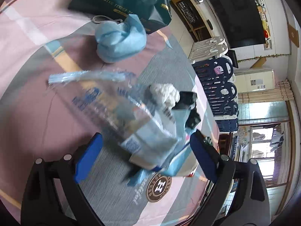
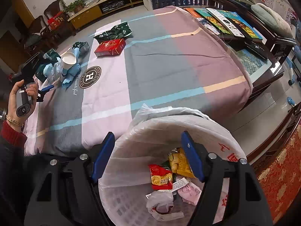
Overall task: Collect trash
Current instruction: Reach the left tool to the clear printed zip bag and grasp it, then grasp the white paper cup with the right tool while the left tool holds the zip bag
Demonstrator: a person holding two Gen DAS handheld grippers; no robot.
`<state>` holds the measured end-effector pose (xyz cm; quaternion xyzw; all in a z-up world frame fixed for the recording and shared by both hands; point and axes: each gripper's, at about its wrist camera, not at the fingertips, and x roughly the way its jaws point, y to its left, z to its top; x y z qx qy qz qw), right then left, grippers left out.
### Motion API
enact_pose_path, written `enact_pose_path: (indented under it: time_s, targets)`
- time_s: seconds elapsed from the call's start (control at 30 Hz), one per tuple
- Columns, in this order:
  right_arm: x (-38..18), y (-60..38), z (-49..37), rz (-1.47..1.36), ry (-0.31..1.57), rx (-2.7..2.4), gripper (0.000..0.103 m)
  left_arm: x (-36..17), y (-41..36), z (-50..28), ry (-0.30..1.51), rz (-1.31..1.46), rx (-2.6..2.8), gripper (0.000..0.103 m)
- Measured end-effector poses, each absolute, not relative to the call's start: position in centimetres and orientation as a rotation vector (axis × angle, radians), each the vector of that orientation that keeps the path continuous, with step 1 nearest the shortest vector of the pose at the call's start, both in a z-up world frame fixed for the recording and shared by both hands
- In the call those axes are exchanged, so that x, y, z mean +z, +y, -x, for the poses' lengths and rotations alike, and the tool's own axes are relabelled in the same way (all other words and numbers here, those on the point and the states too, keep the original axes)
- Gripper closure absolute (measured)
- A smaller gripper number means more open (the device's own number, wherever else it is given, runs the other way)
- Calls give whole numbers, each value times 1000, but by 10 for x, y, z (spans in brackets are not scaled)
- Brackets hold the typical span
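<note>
In the left wrist view my left gripper (image 1: 146,146) is open above a crumpled clear plastic wrapper with blue print (image 1: 120,113) lying on the patterned cloth (image 1: 37,113); the wrapper lies between the blue pads, not pinched. A white crumpled tissue (image 1: 165,92) and black scraps (image 1: 188,101) lie just beyond it. In the right wrist view my right gripper (image 2: 148,154) is open and empty over a bin lined with a white bag (image 2: 188,120) that holds snack wrappers (image 2: 160,175). A red box (image 2: 110,47), a dark green wrapper (image 2: 114,31) and a white cup (image 2: 68,59) lie on the table.
A light blue cloth bag (image 1: 120,39) and a dark green paper bag (image 1: 122,1) stand behind the wrapper. Books and a remote (image 2: 225,22) lie on a side table at the right. The left hand and its gripper handle (image 2: 24,94) show at the table's left edge.
</note>
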<state>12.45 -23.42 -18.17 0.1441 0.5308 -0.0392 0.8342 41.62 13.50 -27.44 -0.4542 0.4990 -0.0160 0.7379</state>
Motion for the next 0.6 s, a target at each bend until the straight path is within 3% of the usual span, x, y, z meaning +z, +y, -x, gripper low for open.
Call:
enact_pose_path:
  time_s: [0.03,0.1,0.13,0.2,0.27,0.33,0.4,0.6]
  targets:
    - [-183,-232,-129,-306,1125,-79,31,-274,135,-419,1082,993,-38,11]
    - [-184,-226,-139,-306,1124,-68,31,-272,137,-421,1063,966,-11,27]
    - [-183,-222,-144,-307,1120,-60,31,-272,137,-421,1067,954,-11,43]
    - [-181,-215,-154,-305,1109,-44,31,-270,139,-418,1051,952,-43,53]
    - [-177,-206,-166,-294,1092,-24,31,-263,140,-409,1024,896,-56,77]
    - [-173,-196,-180,-278,1065,-3,31,-256,142,-395,1018,834,-59,87]
    - [-169,-185,-195,-265,1034,11,31,-241,142,-367,989,738,-61,92]
    - [-170,-132,-279,-290,943,150,29,-225,154,-285,983,572,-1,93]
